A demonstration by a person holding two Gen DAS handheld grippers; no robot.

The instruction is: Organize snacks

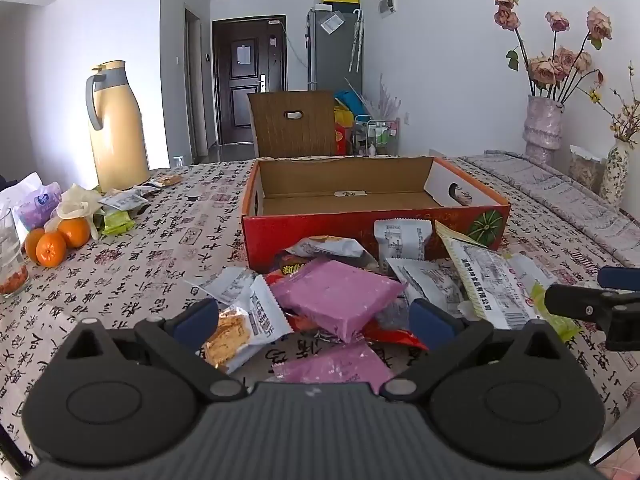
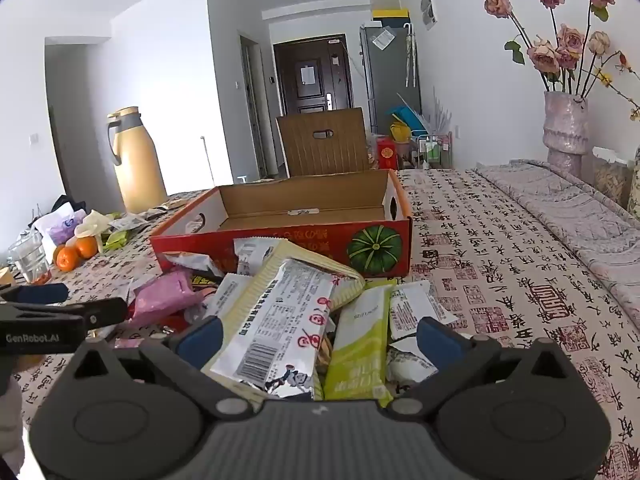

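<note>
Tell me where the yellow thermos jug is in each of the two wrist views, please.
Left wrist view: the yellow thermos jug stands far left on the table, beyond the oranges.
Right wrist view: the jug is upper left, left of the red cardboard box.
Shared landmark: the box behind the snack pile.

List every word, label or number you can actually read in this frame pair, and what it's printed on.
"GenRobot.AI": on the side of the left tool, seen from the right wrist view.
Date stamp on the green packet: too blurred to read surely.
Large white snack packet: barcode and Chinese print, too small.
Tablecloth: calligraphy characters, not legible.
Red box: gold print, blurred.
</note>
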